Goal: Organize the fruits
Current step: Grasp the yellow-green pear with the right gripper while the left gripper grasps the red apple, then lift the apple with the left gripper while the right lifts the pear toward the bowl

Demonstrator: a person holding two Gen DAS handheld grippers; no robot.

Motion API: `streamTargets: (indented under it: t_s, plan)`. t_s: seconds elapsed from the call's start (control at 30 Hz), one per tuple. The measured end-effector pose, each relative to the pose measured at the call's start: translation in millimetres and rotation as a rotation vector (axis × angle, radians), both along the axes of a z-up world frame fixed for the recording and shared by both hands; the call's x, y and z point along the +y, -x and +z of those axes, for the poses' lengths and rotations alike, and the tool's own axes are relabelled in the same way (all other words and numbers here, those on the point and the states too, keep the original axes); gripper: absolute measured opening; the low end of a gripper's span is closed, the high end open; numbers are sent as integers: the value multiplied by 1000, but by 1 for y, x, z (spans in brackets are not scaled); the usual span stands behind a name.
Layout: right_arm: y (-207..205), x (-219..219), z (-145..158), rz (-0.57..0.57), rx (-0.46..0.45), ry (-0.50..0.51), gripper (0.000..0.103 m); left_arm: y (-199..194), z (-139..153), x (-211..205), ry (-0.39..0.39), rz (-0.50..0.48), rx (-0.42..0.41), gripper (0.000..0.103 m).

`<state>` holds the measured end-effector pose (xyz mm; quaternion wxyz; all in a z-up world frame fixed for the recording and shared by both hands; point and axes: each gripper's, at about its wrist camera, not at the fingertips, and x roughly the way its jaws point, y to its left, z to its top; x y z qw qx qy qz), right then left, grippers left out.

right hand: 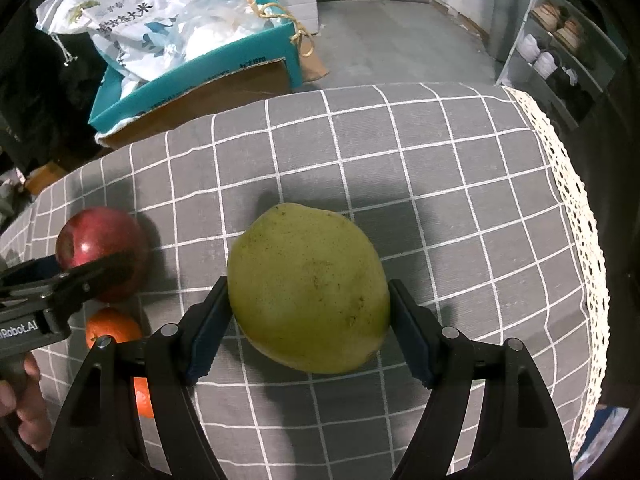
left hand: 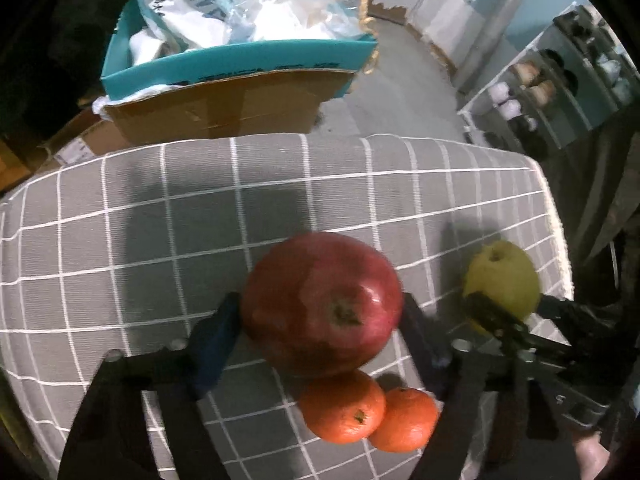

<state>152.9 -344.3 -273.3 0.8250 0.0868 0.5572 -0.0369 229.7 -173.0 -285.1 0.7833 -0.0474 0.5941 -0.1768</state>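
Left gripper point(left hand: 320, 320) clamped on red apple point(left hand: 322, 304), pads touching both flanks, stem end facing camera. Apple held above grey checked tablecloth point(left hand: 160, 208). Two oranges point(left hand: 340, 410) directly below/behind apple on the cloth, touching each other, second one point(left hand: 404, 420) to the right.

Right gripper point(right hand: 310, 320) clamped on yellow-green pear point(right hand: 308, 288), blue pads pressed to both sides. Pear over the cloth point(right hand: 440, 184), shadow underneath; contact with cloth unclear.

From right wrist view: left gripper point(right hand: 96, 268) at far left with apple point(right hand: 100, 248) between its fingers, one orange point(right hand: 110, 328) just below, second orange point(right hand: 144, 398) partly hidden behind right gripper's finger. From left wrist view: right gripper point(left hand: 508, 316) at right edge holding pear point(left hand: 502, 278).

Lace trim point(right hand: 576, 208) along right edge of cloth. Beyond table: teal-rimmed cardboard box point(right hand: 200, 80) stuffed with plastic bags point(right hand: 132, 28), shoe rack point(right hand: 560, 40) at far right, grey floor point(right hand: 400, 40).
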Motion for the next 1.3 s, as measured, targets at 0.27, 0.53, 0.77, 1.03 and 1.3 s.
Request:
streamTargets:
  t_s: [0.27,0.53,0.77,1.03,1.3]
  plan:
    - [1,12,7,35,-23,31,76,7,7,3,-66,1,-44,76]
    - [7,17,24,36,-60,35,76,20,30,10,-80,8,-112,76]
    - [16,22,45,40,-104,46,76,31,53,20,-69,31,-157,76]
    - [35,31,79,43,-176,51,76,51,81,31,-60,48,-214,76]
    - [53,36,115,48,-257,64,76,74,117,45,-76,55,-301,76]
